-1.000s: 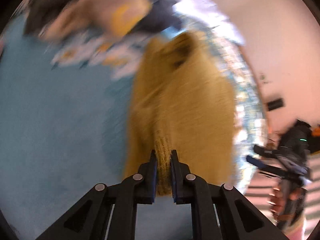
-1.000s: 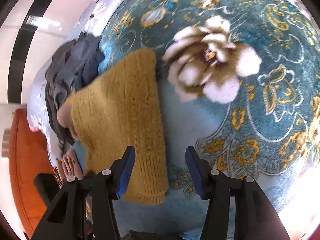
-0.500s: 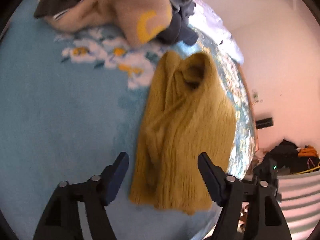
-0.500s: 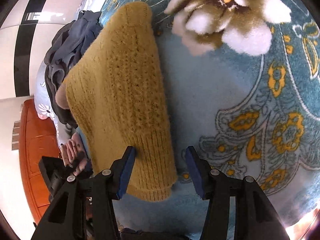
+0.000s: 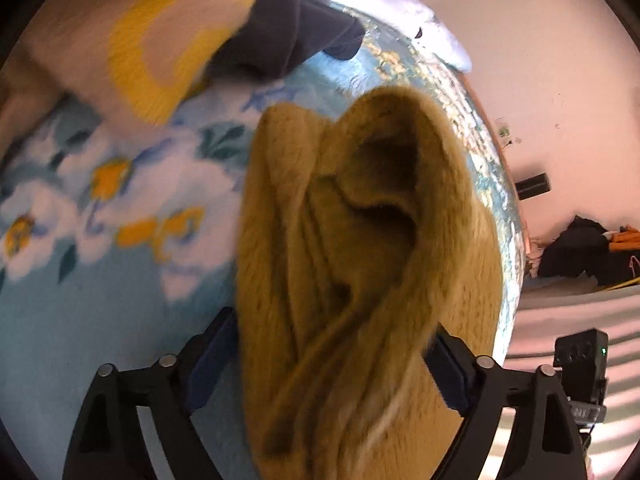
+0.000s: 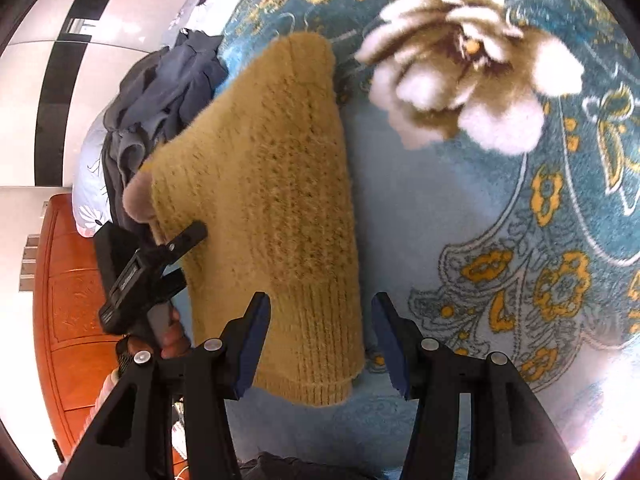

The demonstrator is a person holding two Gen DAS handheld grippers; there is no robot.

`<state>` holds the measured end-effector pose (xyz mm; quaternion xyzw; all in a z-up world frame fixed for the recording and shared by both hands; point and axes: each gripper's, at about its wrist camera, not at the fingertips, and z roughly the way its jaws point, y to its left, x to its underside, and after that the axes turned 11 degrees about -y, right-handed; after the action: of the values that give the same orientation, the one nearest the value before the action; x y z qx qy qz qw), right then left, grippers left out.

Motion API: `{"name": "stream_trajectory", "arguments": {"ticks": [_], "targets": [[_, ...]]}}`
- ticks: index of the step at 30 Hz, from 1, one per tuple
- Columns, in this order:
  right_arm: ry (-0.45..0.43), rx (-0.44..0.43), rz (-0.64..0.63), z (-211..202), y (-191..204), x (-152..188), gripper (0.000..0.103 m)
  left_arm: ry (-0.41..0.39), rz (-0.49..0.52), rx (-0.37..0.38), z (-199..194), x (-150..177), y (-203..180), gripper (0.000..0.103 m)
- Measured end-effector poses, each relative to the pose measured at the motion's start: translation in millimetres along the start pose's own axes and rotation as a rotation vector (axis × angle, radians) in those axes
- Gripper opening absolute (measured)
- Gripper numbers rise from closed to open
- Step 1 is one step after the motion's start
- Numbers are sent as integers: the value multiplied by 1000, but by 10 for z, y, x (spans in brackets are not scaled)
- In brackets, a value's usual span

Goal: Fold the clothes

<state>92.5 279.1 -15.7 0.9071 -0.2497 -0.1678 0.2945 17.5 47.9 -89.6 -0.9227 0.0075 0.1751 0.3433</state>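
A mustard-yellow knit sweater (image 6: 276, 184) lies folded into a long strip on the blue flowered blanket (image 6: 440, 220). In the left wrist view the sweater (image 5: 360, 260) fills the centre, its neck opening facing me. My left gripper (image 5: 332, 360) is open with its jaws on either side of the bunched sweater; it also shows in the right wrist view (image 6: 160, 256) at the sweater's left edge. My right gripper (image 6: 320, 340) is open, its jaws spread over the ribbed hem end, not closed on it.
A pile of dark grey and beige-yellow clothes (image 5: 180, 40) lies at the far end of the blanket, also in the right wrist view (image 6: 160, 92). A wooden cabinet (image 6: 64, 300) stands at the left. More dark clothes (image 5: 580, 248) lie by the wall.
The left gripper let go of the sweater, opened wide and moved forward, so its jaws now straddle the bunched cloth. The right gripper stayed open near the hem.
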Motion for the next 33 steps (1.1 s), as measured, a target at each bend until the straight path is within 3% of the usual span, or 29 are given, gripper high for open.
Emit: {"name": "stream_trajectory", "arguments": {"ticks": [4,7,9,12,15,19,22,24,29,33], "targets": [[-49,18,-13,-70,114,50,54,-45,-75,50,111,-157,30,92],[-59,31,2,-69,126,96,54,-48,-83,46,177,-220,-40,92],[-58,42,22,-56,90,100,54,-42,-72,42,214,-196,-104,65],[-59,55,32,-160,2,58,54,-38,-32,3,199,-203,-151,46],[-65,62,34,-198,-15,56,54,-61,-66,5,102,-206,-189,37],[-77,66,23,-206,48,41,54,-128,-120,20,-190,-119,-171,34],[-85,59,9,-232,92,42,54,-215,-157,-19,-446,3,5,34],[-88,53,-4,-233,137,36,54,-274,-234,-50,-625,138,218,34],[-85,34,-29,-228,223,40,54,-390,-580,-68,-1069,796,965,33],[-62,13,-65,-149,340,56,54,-380,-750,-39,-1237,1299,1240,30]]}}
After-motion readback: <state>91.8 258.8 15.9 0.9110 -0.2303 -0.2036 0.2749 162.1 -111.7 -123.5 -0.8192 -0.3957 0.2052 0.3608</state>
